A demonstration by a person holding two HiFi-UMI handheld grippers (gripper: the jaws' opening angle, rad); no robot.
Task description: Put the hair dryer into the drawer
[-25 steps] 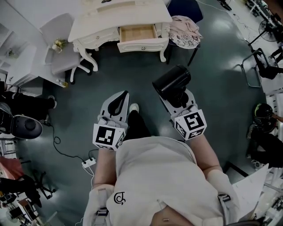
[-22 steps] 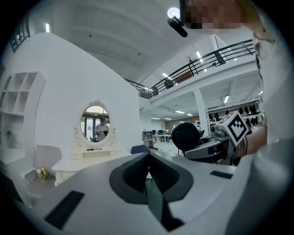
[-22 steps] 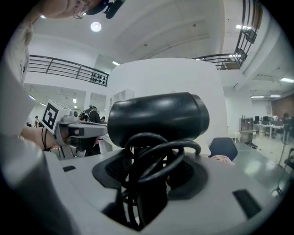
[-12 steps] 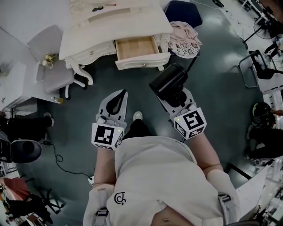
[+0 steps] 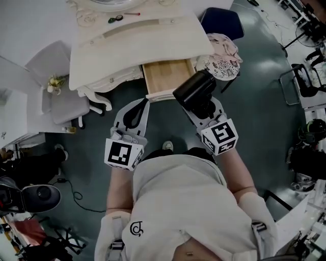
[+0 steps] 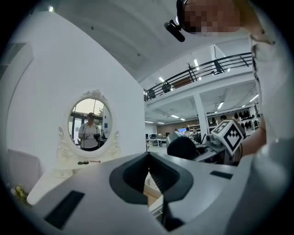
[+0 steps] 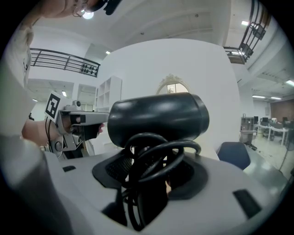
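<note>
Dark green floor is spreading under a white dressing table [image 5: 137,48], whose wooden drawer [image 5: 168,75] is standing pulled open toward me. I am clamping my right gripper [image 7: 152,178] on the black hair dryer [image 5: 195,90] by its handle, with the cord looped round it. The dryer is hanging over the drawer's near right corner. My left gripper [image 6: 149,158] is carrying nothing, its jaws seemingly meeting at the tips, just beside the drawer's near left corner.

drawer [image 5: 165,76] corner behind hair dryer [image 5: 196,90], mirror [image 5: 108,4] cropped
</note>
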